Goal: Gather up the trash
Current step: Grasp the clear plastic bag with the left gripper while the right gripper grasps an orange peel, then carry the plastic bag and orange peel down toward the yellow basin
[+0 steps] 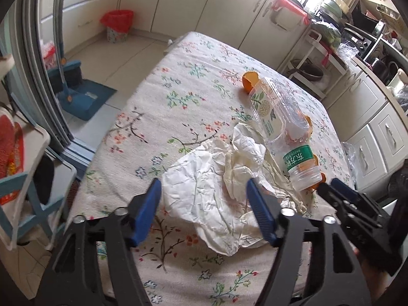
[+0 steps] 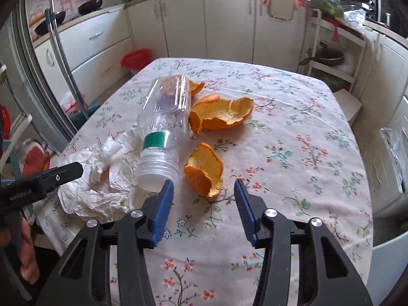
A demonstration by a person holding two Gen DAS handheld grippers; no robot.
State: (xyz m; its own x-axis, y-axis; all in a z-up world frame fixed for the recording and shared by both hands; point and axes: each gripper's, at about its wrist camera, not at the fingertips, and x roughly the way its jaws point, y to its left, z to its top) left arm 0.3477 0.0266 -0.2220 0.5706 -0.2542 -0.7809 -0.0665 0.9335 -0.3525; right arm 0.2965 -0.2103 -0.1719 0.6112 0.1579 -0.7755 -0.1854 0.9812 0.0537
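The left gripper has its jaws wide apart, holding nothing; its blue pads straddle the near part of the crumpled paper, which lies flat on the table; whether the pads touch the paper cannot be told. The right gripper is likewise spread and empty; its left pad sits just before the cap end of the bottle, and between the two pads, a little beyond the tips, lies the near peel.

Taking the bottle as landmark: it is clear plastic with a green band near its white cap, lying on its side with the cap towards the grippers; the paper is just to its left and partly under its cap end, touching it; the near peel is just right of the cap, curled, orange skin outward; the large peel lies right of the bottle's body, against it, pale inside showing; a further small piece of peel sticks out beside the bottle's base. All of this trash rests on the floral cloth of the table.

Beyond the bottle, on the floor by the white cabinets, stands a bin lined with a red bag; in the left wrist view the right gripper's tip shows just right of the cap.
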